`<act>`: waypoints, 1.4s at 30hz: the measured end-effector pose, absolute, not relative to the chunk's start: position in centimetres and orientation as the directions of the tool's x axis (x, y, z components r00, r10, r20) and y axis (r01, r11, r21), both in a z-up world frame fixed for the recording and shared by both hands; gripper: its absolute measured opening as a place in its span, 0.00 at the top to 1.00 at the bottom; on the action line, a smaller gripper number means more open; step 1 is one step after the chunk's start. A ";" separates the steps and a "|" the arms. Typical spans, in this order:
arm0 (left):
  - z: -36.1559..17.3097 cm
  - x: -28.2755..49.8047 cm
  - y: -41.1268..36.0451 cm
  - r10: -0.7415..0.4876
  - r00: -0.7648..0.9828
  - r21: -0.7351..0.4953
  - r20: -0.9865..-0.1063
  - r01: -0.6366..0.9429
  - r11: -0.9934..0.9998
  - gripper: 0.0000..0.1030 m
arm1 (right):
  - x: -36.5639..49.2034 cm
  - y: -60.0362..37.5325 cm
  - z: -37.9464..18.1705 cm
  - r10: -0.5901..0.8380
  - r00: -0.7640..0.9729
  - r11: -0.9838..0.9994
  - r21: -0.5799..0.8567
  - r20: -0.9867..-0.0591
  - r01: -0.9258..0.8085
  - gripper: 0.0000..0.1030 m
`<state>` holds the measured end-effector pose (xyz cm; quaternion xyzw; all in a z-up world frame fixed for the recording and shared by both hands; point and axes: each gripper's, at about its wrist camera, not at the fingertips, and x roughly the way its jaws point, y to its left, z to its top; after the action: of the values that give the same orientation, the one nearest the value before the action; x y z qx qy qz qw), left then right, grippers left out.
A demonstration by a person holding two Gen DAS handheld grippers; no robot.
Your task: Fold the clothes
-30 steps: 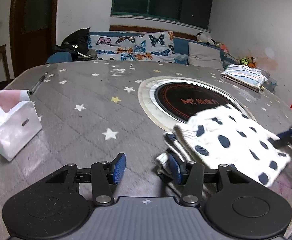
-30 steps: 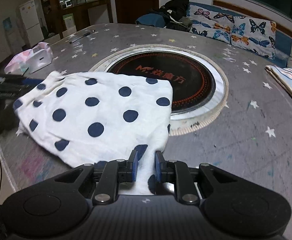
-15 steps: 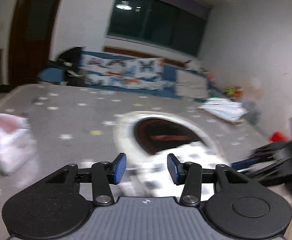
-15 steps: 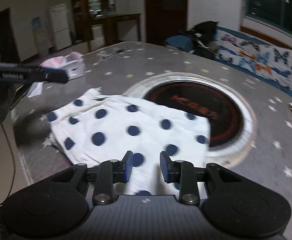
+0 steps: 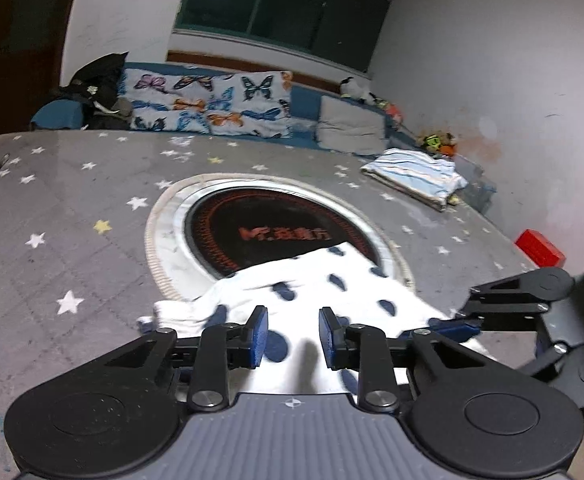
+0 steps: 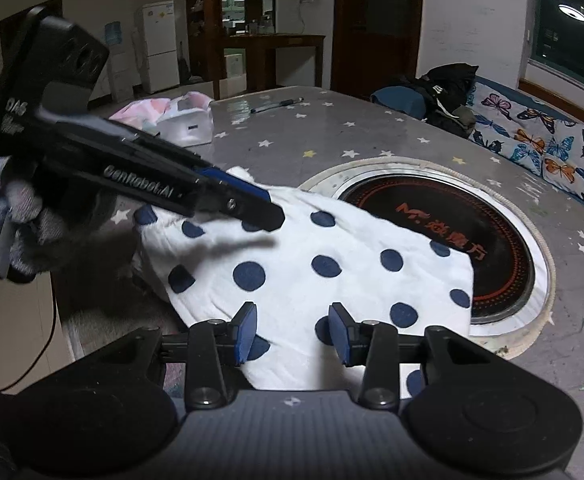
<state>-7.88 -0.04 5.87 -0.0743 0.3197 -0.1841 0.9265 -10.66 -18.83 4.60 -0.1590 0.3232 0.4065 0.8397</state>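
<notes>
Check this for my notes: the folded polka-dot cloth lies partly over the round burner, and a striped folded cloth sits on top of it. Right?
Not quite. The striped folded cloth lies apart at the far table edge, as the left wrist view shows. The polka-dot cloth does partly overlap the round burner.

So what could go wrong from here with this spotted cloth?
1. The spotted cloth overlaps the round hob in the table; if that is warm, the fabric could suffer.
2. The cloth's near edge sits at the table edge, so a tug might drag it off.
3. Both hand-held grippers, left and right, hover open close together over it; they could collide.
</notes>
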 end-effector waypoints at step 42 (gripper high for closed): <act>4.9 -10.2 -0.6 -0.387 0.707 -0.223 -0.592 0.317 0.922 0.70 | -10.6 -22.3 3.1 0.536 0.545 0.735 0.038 -0.645 -0.677 0.43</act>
<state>-10.18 -0.61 4.92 -0.0524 0.3315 -0.1908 0.9225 -10.63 -22.32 3.07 -0.1085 0.3267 0.3477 0.8721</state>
